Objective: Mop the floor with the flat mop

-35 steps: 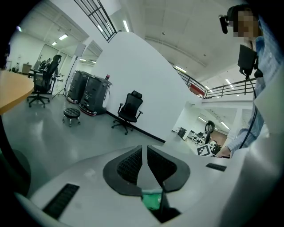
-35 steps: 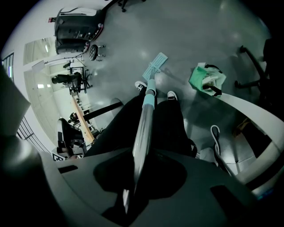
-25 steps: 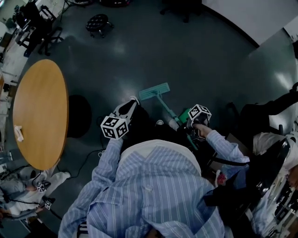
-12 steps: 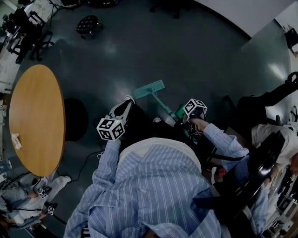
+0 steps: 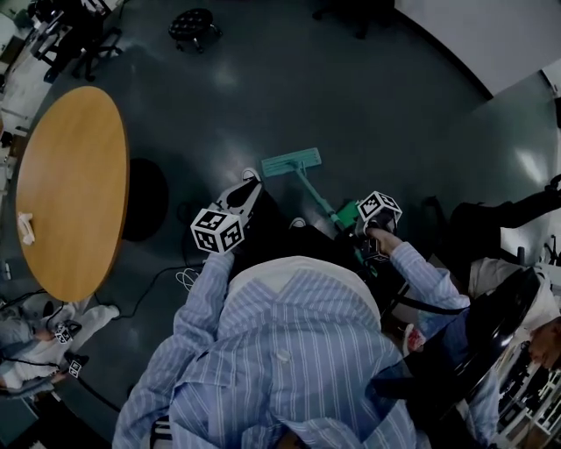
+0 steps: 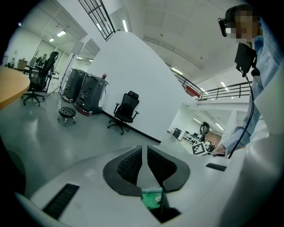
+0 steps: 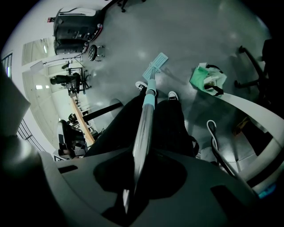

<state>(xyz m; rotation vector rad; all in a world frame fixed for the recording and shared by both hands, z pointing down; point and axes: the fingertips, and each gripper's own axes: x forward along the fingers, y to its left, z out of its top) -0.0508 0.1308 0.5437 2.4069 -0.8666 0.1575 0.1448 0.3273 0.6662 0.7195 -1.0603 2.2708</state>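
- 1 flat mop
- 2 grippers: left gripper, right gripper
- 2 marker cubes, one per gripper: left cube, right cube
- 2 shoes: left shoe, right shoe
- 1 round wooden table
- 1 black stool
- 1 green bag
- 2 office chairs in the left gripper view: near chair, far chair
- 2 black equipment cases, side by side: first case, second case
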